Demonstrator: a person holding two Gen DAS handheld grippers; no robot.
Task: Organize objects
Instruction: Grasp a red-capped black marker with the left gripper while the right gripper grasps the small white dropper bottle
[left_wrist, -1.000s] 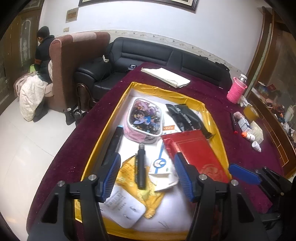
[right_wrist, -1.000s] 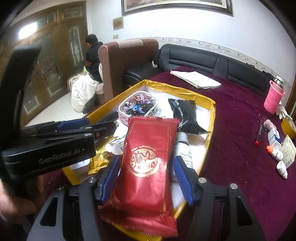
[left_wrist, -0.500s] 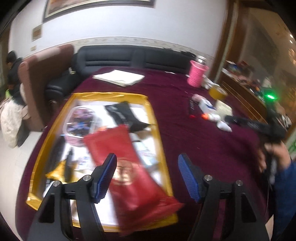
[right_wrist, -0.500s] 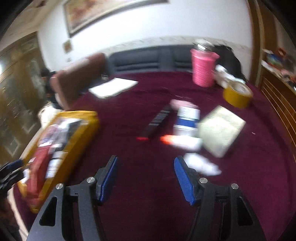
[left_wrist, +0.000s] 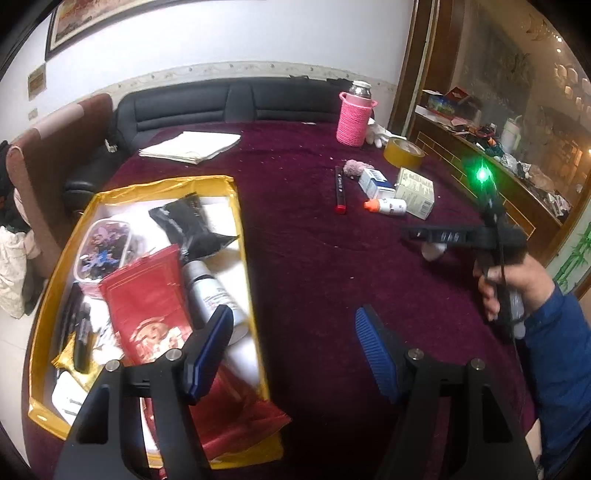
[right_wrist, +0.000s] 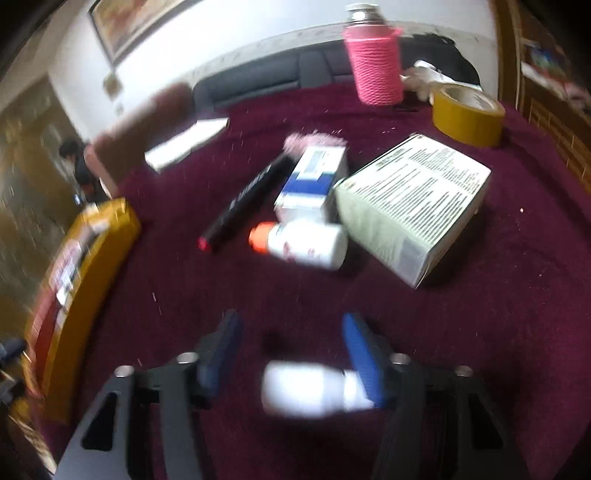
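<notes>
A gold-rimmed tray (left_wrist: 240, 236) on the maroon table holds a red packet (left_wrist: 147, 306), a black pouch (left_wrist: 188, 225), a silver can (left_wrist: 210, 288) and a patterned tin (left_wrist: 103, 247). My left gripper (left_wrist: 295, 347) is open and empty at the tray's right edge. My right gripper (right_wrist: 291, 354) is open over a small white bottle (right_wrist: 310, 391) that lies between its fingers. Beyond it lie an orange-capped bottle (right_wrist: 299, 245), a black marker (right_wrist: 247, 201), a blue-white box (right_wrist: 314, 181) and a printed box (right_wrist: 413, 206).
A pink-sleeved flask (left_wrist: 354, 118), a tape roll (left_wrist: 402, 153) and folded white cloth (left_wrist: 192, 146) sit at the table's far side. A black sofa (left_wrist: 221, 103) stands behind. A cabinet (left_wrist: 480, 155) runs along the right.
Both grippers swung right, away from the tray. The right gripper let go of the red packet, which now lies in the tray, and has come down over the small white bottle.
</notes>
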